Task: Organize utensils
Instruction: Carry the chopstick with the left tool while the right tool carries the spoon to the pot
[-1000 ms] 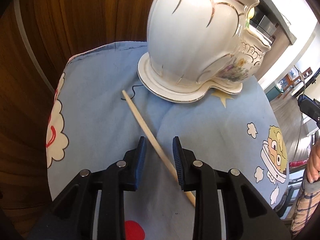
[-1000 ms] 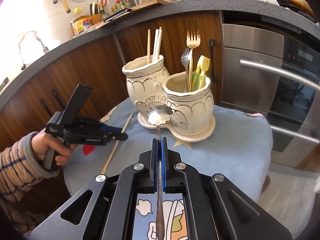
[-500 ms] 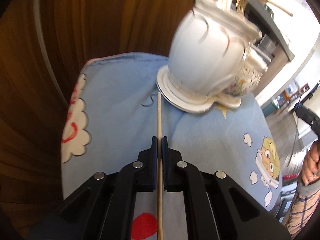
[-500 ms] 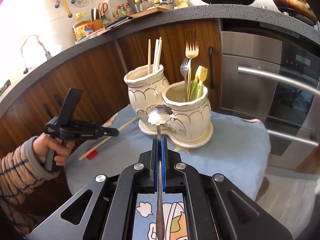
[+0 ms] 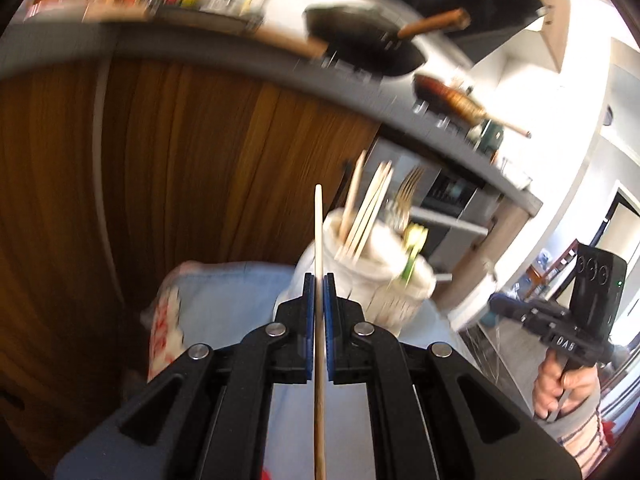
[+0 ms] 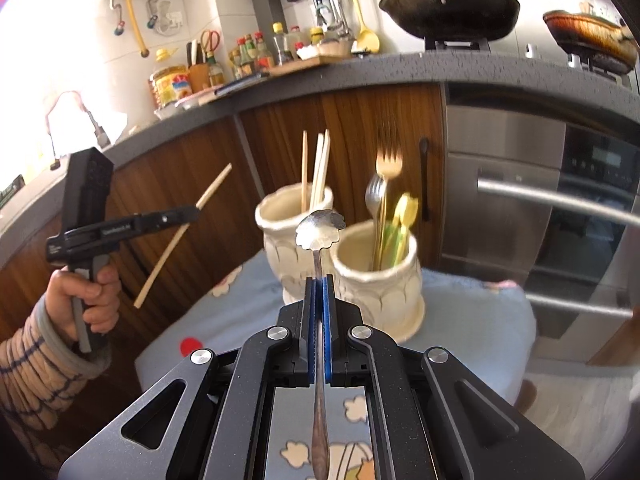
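My left gripper (image 5: pixel 319 280) is shut on a wooden chopstick (image 5: pixel 319 224), held in the air and tilted up; the gripper (image 6: pixel 192 213) and the chopstick (image 6: pixel 212 188) also show at the left of the right wrist view. My right gripper (image 6: pixel 319 280) is shut on a metal spoon (image 6: pixel 320 229) with a scalloped bowl, in front of the white ceramic holder. The holder's left pot (image 6: pixel 280 236) holds chopsticks (image 6: pixel 320 168). Its right pot (image 6: pixel 376 280) holds forks (image 6: pixel 386 172) and yellow-green utensils (image 6: pixel 402 220).
The holder stands on a small table under a blue cartoon cloth (image 6: pixel 472 320). Wooden cabinet doors (image 6: pixel 280 136) and a steel oven (image 6: pixel 540 200) stand behind. A grey counter (image 6: pixel 400 72) above carries a wok (image 6: pixel 450 8), bottles and a pan.
My left gripper closed on the chopstick, lifted it off the cloth and tilted it upward. My right gripper kept the spoon and moved closer to the holder.
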Motion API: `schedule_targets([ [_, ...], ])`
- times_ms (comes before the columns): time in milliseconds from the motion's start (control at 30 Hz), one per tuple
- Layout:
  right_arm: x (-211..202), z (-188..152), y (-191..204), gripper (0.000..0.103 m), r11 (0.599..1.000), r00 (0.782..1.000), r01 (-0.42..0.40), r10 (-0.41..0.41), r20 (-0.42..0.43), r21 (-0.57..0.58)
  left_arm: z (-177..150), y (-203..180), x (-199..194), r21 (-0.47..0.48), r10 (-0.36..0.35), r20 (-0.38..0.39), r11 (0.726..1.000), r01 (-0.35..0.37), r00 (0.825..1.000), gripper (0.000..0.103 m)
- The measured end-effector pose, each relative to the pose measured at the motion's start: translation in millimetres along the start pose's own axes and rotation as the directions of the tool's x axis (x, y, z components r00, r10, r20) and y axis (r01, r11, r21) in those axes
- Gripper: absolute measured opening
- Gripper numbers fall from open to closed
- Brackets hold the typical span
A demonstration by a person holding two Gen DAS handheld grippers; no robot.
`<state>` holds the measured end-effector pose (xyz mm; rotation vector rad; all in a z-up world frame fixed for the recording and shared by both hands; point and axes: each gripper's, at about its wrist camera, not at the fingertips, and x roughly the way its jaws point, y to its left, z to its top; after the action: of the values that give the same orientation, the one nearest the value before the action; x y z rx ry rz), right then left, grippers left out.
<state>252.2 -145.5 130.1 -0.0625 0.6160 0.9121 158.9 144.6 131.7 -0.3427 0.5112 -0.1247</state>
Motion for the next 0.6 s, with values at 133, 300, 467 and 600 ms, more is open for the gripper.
schedule_targets([
  [133, -0.2, 19.7, -0.7, 0.004, 1.0, 0.998, -0.005, 0.005, 0.059, 0.007, 26.0, -24.9, -0.9, 0.054, -0.044, 0.114, 0.998, 0.038, 0.992, 0.004],
  [300, 7.7, 41.6, -6.9, 0.004, 1.0, 0.994, -0.018, 0.015, 0.113, 0.026, 48.3, -47.4, 14.7, 0.12, -0.083, 0.216, 0.991, 0.058, 0.973, 0.004],
  [467, 14.9, 59.9, -17.3, 0.004, 0.998, 0.984, -0.028, 0.019, 0.179, 0.048, 59.4, -55.5, 36.1, 0.149, -0.092, 0.291, 0.988, 0.05, 0.952, 0.004],
  [600, 24.5, 70.6, -24.8, 0.004, 0.998, 0.976, -0.026, 0.014, 0.218, 0.053, 67.2, -57.0, 52.8, 0.166, -0.094, 0.336, 0.985, 0.04, 0.937, 0.004],
])
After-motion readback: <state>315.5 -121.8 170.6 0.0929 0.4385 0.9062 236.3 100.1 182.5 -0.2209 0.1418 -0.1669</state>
